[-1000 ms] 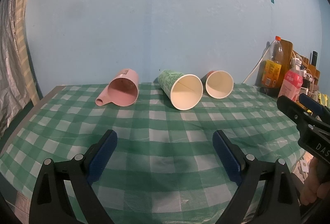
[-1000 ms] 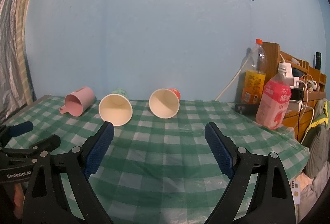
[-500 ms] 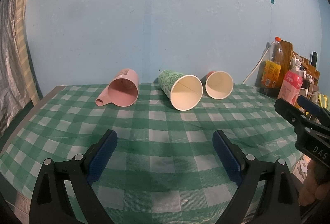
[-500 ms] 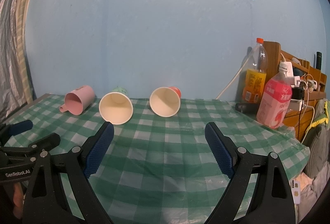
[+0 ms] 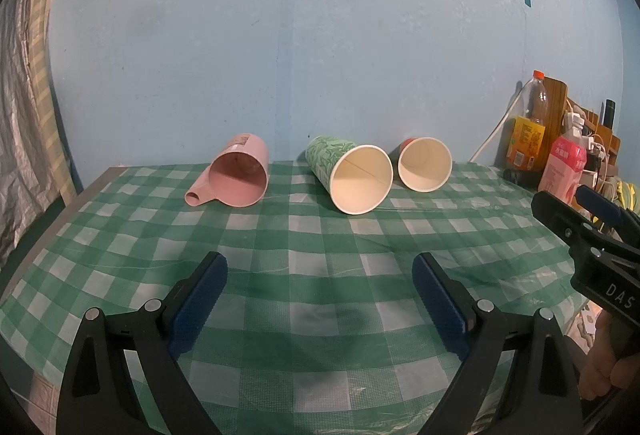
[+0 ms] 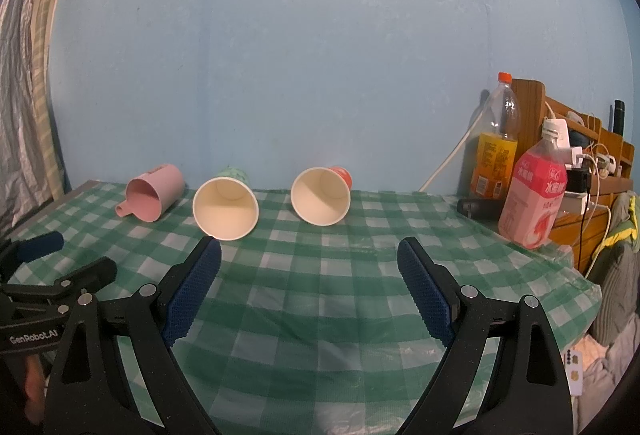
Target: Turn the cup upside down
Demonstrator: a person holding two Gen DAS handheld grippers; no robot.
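Note:
Three cups lie on their sides at the far edge of the table, mouths toward me: a pink handled cup on the left, a green patterned paper cup in the middle, a red paper cup on the right. My left gripper is open and empty, over the near middle of the table. My right gripper is open and empty, near the table's front, short of the green and red cups.
A green-and-white checked cloth covers the table against a blue wall. An orange drink bottle and a pink bottle stand at the right end, beside a wooden shelf with cables. A curtain hangs at left.
Both grippers have edged slightly forward toward the cups. The cups have not moved and both grippers stay open.

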